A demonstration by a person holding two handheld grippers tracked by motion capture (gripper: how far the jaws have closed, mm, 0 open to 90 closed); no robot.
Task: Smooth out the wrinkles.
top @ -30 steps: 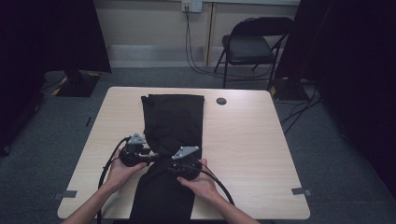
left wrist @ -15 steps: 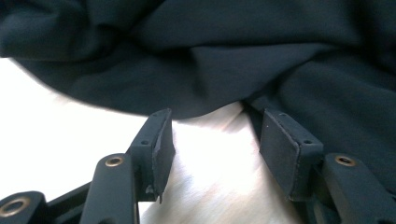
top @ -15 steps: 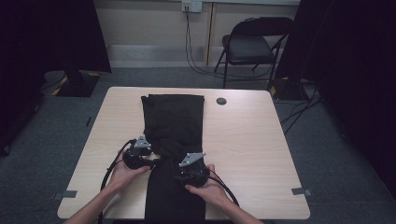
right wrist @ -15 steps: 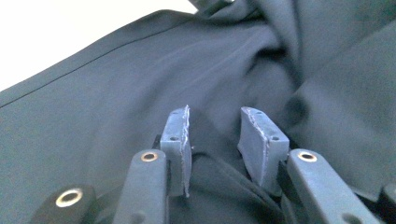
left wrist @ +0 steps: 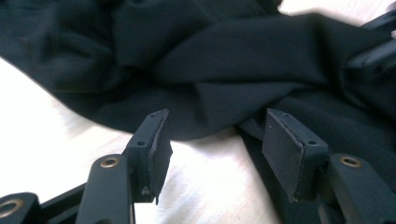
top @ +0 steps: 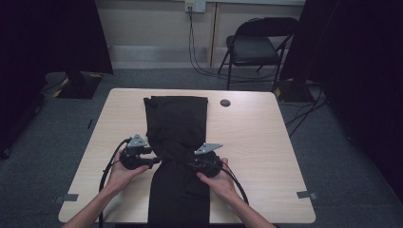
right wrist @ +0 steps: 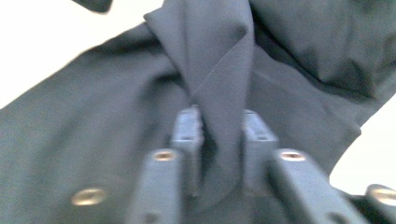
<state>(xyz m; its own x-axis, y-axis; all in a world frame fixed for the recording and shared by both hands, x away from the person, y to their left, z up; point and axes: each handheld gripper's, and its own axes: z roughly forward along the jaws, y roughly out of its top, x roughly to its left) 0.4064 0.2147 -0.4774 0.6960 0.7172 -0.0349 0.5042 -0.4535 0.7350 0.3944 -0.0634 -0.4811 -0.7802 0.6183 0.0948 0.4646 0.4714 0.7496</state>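
Right gripper [top: 194, 165] has shifted toward pants' right edge, jaws just closing, now pinching a fold of black pants [top: 177, 128] mid-table. Left gripper [top: 157, 160] just opening, wide, nothing between, at cloth's left edge.

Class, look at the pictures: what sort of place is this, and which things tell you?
Probably a recording room or lab: a light wooden table on grey carpet, a black folding chair by the wall, dark curtains.

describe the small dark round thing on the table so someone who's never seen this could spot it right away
Start at the light wooden table in the high view, with a long black cloth laid down its middle. Look at the table's far edge, just right of the cloth's far end: the small dark round disc sits there. It is the lone small item on bare wood, apart from the cloth.
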